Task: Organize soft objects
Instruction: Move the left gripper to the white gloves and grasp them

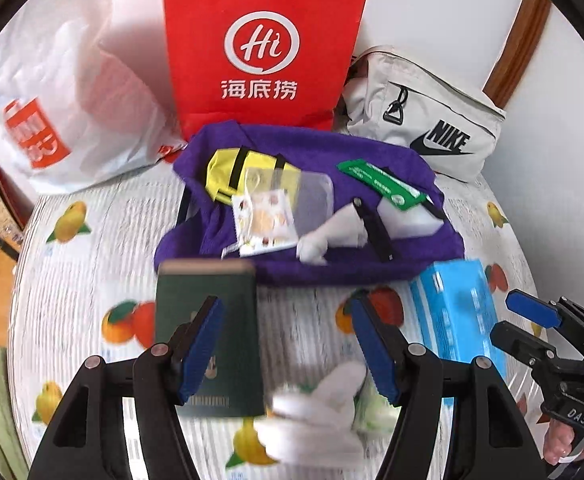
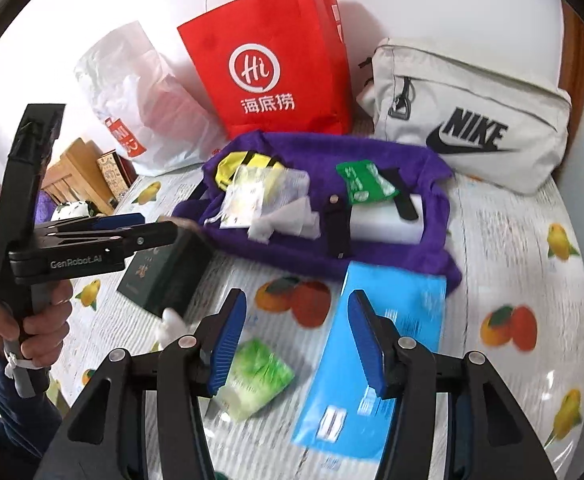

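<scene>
The step in hand seemed to be the choice and pick-up of the next soft thing from the fruit-print sheet [image 2: 512, 240], and to do it well each tool probably needed to come down straight over one soft piece only, with one pad on each side, and not to catch the hard things beside it. In the left wrist view, the left gripper [image 1: 284, 304] had its jaws apart with nothing pressed between the pads. Its left finger stood in front of a dark green box [image 1: 236, 340] in the lower left of centre, and I could not tell whether it touched the box. A white soft piece [image 1: 320, 412], blurred, lay at the bottom centre, between the two fingers but lower in the frame than their tips, so the tool pointed past it. In the right wrist view, the right gripper [image 2: 297, 298] also had its jaws apart and empty. A green tissue packet [image 2: 258, 374] lay just beside its left finger at the bottom centre, and a blue packet [image 2: 412, 312] lay under its right finger. Across the middle of the frame, beyond both tools, was a purple cloth bag [image 2: 292, 256], open and holding small things. Along the top stood a white plastic bag [image 2: 132, 92] at upper left, a red paper bag [image 2: 276, 60] in the centre and a Nike pouch [image 2: 472, 120] at upper right, well apart from the fingers.
</scene>
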`<state>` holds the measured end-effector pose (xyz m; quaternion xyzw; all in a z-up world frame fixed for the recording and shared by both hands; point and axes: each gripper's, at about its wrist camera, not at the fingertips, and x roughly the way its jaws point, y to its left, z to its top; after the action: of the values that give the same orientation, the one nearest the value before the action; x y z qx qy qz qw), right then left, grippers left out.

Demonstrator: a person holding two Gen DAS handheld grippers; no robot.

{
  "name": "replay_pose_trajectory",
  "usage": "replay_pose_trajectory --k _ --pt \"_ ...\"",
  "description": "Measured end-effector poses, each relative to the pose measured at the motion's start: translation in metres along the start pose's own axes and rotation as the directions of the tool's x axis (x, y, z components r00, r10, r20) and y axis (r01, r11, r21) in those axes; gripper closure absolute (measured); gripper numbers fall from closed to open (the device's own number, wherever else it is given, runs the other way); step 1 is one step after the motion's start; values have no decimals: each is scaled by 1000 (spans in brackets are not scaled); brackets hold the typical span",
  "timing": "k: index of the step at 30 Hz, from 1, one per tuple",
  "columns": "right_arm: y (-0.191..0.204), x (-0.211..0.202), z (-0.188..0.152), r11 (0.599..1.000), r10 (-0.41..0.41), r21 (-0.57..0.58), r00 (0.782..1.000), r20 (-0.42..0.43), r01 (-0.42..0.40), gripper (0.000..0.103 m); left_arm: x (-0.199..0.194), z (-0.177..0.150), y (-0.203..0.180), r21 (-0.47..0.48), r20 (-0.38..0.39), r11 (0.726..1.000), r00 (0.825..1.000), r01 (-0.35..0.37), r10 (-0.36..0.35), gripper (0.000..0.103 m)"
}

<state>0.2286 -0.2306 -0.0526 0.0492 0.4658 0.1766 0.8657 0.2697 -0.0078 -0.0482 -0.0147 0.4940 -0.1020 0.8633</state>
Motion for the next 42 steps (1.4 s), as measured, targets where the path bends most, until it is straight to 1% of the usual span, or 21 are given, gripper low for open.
replay_pose_trajectory --k 4,7,14,19,24,27,32,35,39,42 --pt "7 -15 -19 999 -33 -5 999 20 33 50 -13 -26 2 -13 4 1000 1000 -2 2 38" --pt "12 -24 -32 999 -52 -11 998 35 52 49 -18 -43 0 -18 -9 1000 1000 2 -2 38" --pt "16 -40 -64 999 -40 -9 998 51 40 48 -24 -83 -8 -17 -7 1000 1000 2 -2 38" --pt "15 -48 -82 999 -51 -11 997 53 52 47 -19 -106 -10 -33 -24 999 1000 7 -8 38" --pt "11 -51 -95 999 -45 -6 998 51 46 47 -14 -123 -11 -44 -32 999 999 0 -2 38" --pt "8 -50 -102 999 -36 -8 998 43 37 47 -4 -130 -11 -66 -68 998 998 5 -9 38" --pt "5 -43 -110 1000 -15 -10 1000 19 15 47 9 -129 -17 -67 -69 997 997 24 -28 38" --pt "3 -40 -113 1000 -15 -15 1000 4 15 47 22 -123 -21 -37 -69 999 998 -14 12 38" --pt "0 -37 -116 1000 -16 -16 1000 -13 16 47 44 -118 -21 -20 -80 998 995 -56 54 38" --pt "-2 -35 -118 1000 -22 -14 999 -24 21 47 57 -119 -26 18 -69 996 994 -84 85 34"
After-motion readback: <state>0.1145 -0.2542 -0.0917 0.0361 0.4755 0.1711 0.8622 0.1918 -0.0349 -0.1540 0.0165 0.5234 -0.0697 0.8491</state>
